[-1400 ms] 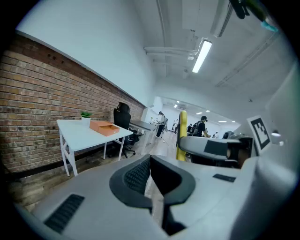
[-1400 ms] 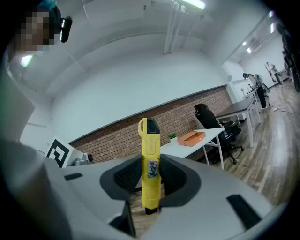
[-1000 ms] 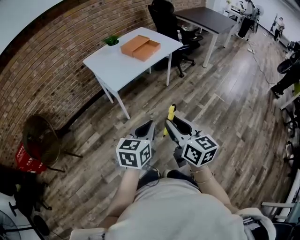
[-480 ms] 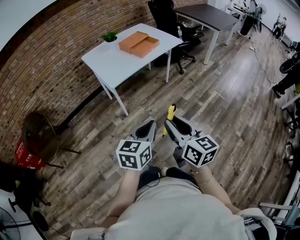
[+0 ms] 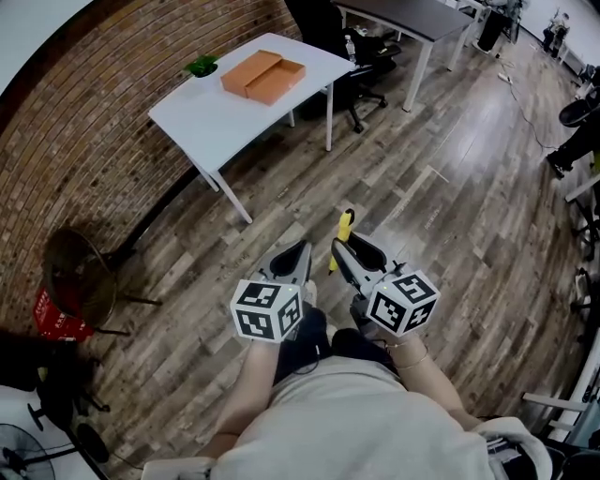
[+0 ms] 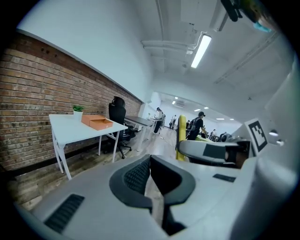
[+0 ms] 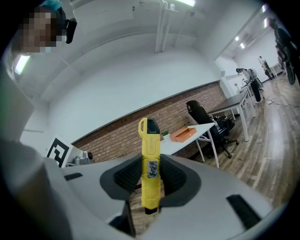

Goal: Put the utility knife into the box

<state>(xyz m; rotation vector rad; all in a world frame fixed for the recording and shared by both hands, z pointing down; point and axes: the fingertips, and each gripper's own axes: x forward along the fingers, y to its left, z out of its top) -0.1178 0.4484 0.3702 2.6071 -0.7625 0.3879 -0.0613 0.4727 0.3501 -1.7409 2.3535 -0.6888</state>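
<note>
My right gripper (image 5: 343,246) is shut on a yellow utility knife (image 7: 150,161), which stands upright between the pads and sticks out past them; the knife (image 5: 343,227) also shows in the head view. Beside it my left gripper (image 5: 298,255) is shut with nothing in it, its pads (image 6: 149,176) pressed together. Both are held in front of my body over the wooden floor. The orange box (image 5: 262,76) lies open on the white table (image 5: 216,112) far ahead by the brick wall; the box (image 7: 183,134) and the box (image 6: 97,122) also show small in both gripper views.
A small green plant (image 5: 201,66) stands at the table's far corner. A black office chair (image 5: 323,23) and a dark desk (image 5: 412,19) stand behind the table. A round fan (image 5: 80,272) and a red item (image 5: 56,319) sit on the floor at left.
The view has drifted so the white table and box sit a bit further up and left. Both grippers keep their place in front of me, and the knife stays held.
</note>
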